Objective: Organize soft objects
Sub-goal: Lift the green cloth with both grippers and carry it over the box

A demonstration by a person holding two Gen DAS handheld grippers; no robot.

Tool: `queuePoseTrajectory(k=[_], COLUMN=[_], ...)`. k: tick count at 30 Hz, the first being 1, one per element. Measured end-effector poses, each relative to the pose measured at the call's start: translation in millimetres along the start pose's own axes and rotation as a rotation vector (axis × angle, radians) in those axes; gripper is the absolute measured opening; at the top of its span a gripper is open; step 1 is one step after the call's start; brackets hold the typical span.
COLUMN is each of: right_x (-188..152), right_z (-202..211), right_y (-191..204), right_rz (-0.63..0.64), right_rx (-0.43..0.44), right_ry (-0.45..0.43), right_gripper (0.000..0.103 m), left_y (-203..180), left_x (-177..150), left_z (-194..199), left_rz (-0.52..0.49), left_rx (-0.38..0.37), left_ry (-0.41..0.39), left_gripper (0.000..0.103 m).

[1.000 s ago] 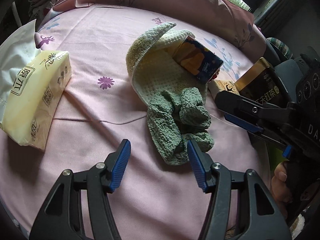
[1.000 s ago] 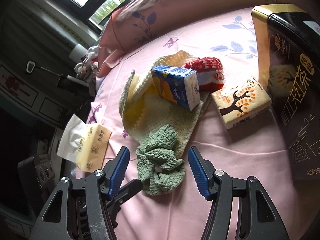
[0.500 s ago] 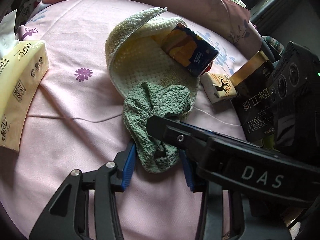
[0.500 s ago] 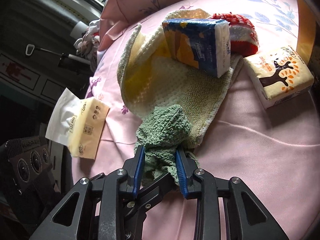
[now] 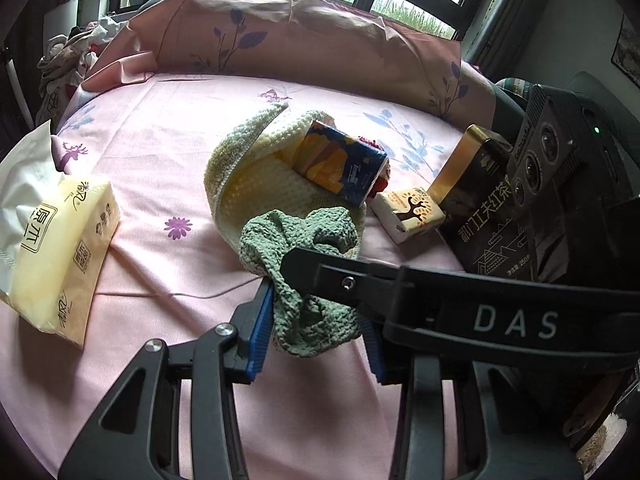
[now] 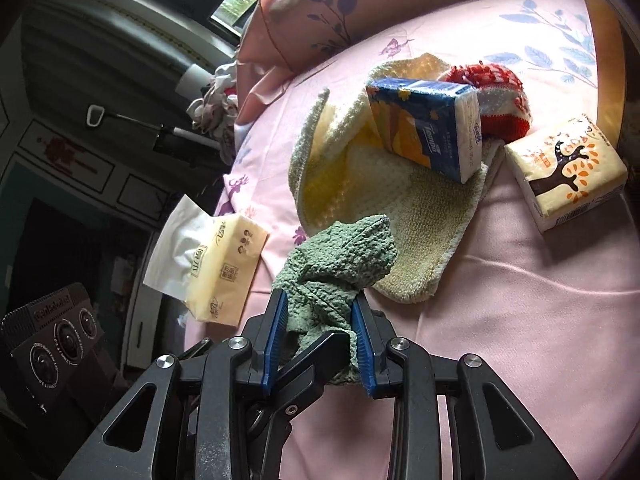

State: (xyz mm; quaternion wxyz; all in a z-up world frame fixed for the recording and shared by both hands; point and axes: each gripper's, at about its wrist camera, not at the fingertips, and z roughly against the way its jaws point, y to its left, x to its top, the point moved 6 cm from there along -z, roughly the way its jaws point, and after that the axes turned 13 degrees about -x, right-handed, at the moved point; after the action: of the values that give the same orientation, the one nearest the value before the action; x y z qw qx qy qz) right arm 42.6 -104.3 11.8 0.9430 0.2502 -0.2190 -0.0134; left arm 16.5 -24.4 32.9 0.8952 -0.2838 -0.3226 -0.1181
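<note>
Both the left gripper (image 5: pixel 316 330) and right gripper (image 6: pixel 318 344) are clamped on the crumpled green cloth (image 6: pixel 340 256), whose loose end extends toward 12 o'clock onto the yellow towel (image 6: pixel 384 184).

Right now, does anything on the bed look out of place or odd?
Yes. Both grippers grip the same crumpled green cloth, the right gripper crossing the left gripper. A blue tissue pack sits tilted on the rumpled yellow towel.
</note>
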Motion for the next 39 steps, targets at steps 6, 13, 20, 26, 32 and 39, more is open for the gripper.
queuePoseTrajectory(k=[6, 13, 20, 26, 32, 39], right_x=[7, 9, 8, 7, 6, 5], right_z=[32, 59, 70, 75, 78, 81], right_y=[11, 22, 26, 27, 30, 31], right_rz=[0.069, 0.131, 0.151, 0.157, 0.169, 0.173], right_rx=[-0.017, -0.027, -0.033, -0.035, -0.054, -0.053], right_ry=[-0.121, -0.214, -0.245, -0.256, -0.272, -0.277], right_gripper=[0.034, 0.034, 0.034, 0.034, 0.034, 0.034], left_y=[-21, -39, -47, -48, -48, -51], left_x=[10, 18, 19, 19, 19, 19], left_z=[14, 29, 36, 39, 41, 44], left_rz=[-0.046, -0.092, -0.105, -0.116, -0.117, -0.127], left_rx=[-0.041, -0.093, -0.116, -0.119, -0.128, -0.124], left_ry=[-0.105, -0.185, -0.21, -0.221, -0.227, -0.235], left_gripper=[0.037, 0.037, 0.037, 0.037, 0.037, 0.037])
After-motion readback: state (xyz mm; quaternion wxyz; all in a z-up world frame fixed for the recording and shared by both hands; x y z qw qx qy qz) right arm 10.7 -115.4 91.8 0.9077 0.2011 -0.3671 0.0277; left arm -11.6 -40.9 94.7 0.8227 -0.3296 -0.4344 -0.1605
